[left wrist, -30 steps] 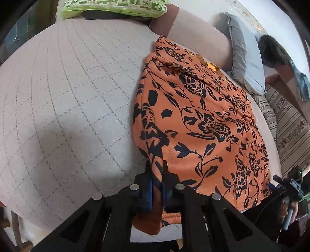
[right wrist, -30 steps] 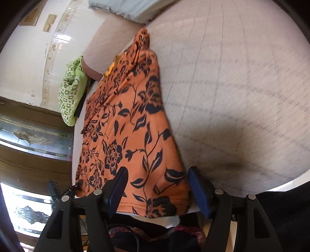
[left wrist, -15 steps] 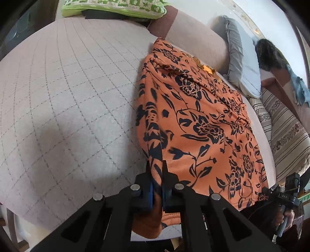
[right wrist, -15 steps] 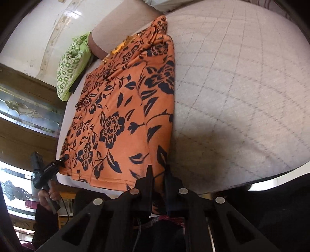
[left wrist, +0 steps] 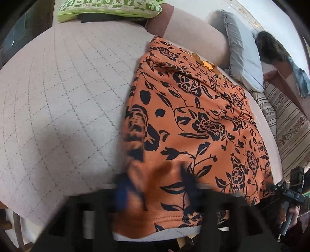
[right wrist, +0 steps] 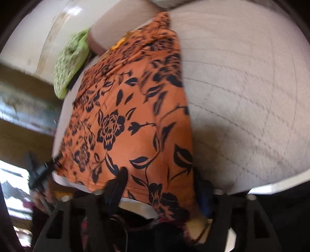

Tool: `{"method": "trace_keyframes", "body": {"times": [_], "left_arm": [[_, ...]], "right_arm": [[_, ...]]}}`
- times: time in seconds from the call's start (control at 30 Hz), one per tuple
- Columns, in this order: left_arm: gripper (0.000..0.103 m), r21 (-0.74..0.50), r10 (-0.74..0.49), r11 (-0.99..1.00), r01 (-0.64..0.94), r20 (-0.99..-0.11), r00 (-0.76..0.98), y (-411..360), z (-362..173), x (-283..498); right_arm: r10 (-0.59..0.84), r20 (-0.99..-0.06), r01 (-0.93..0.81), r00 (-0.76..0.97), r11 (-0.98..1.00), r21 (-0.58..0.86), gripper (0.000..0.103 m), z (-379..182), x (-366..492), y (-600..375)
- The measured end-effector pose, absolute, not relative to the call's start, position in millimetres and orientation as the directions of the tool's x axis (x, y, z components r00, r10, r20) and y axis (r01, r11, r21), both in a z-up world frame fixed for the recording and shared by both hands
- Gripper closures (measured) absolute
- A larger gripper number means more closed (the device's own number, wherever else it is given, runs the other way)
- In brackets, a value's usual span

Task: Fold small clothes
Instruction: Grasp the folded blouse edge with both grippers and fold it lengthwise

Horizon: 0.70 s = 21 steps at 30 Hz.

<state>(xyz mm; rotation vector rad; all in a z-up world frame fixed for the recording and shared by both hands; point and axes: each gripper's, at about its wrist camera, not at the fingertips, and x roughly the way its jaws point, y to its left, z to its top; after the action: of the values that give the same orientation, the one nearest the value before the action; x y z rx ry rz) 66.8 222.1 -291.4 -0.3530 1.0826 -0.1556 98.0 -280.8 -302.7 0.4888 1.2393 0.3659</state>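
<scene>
An orange garment with a black flower print [left wrist: 193, 116] lies spread on the quilted beige surface [left wrist: 58, 97], its near hem hanging over the front edge. My left gripper [left wrist: 155, 188] is blurred at that hem's left corner. Its jaws are opening, with the hem between the blue pads and not pinched. My right gripper [right wrist: 160, 184] stands over the hem's right corner [right wrist: 174, 197]. Its jaws are also opening, wide apart, with cloth between them and untouched. Each view shows the other gripper at the far corner: the right gripper [left wrist: 290, 193] and the left gripper [right wrist: 38, 174].
A green patterned cushion [left wrist: 108, 7] and a brown bolster [left wrist: 193, 33] lie at the back. A grey pillow [left wrist: 242, 58] and striped fabric [left wrist: 286, 124] are on the right. Quilted surface stretches left of the garment in the left wrist view.
Both grippers were shut on the near hem half a second ago and have now spread apart, letting the hem drop flat. The right gripper has also rolled and shifted sideways.
</scene>
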Motion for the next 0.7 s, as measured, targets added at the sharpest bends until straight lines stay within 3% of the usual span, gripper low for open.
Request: {"method": "trace_keyframes", "body": {"times": [0.03,0.27,0.4,0.57,0.7], "left_arm": [[0.094,-0.358,-0.296,0.932,-0.056,-0.84,0.455,222,-293,68],[0.097,-0.446,-0.343,0.89,-0.094,-0.792,0.506,238,-279,59],[0.097,-0.511,-0.384,0.854,-0.096,-0.744,0.547,253,-260,46],[0.098,-0.549,-0.393,0.832,-0.081,-0.686,0.613,269,-226,28],[0.099,-0.518,-0.365,0.852,-0.077,-0.693,0.622,273,-218,17]], "right_arm": [[0.508,-0.816,-0.02,0.275,0.852,0.524,0.097,-303,98,-276],[0.616,-0.713,-0.064,0.334,0.77,0.635,0.096,-271,96,-280],[0.696,-0.565,-0.096,0.442,0.663,0.742,0.096,-236,92,-304],[0.67,-0.435,-0.107,0.602,0.608,0.787,0.097,-188,83,-347],[0.636,-0.457,-0.11,0.622,0.649,0.753,0.096,-181,82,-356]]}}
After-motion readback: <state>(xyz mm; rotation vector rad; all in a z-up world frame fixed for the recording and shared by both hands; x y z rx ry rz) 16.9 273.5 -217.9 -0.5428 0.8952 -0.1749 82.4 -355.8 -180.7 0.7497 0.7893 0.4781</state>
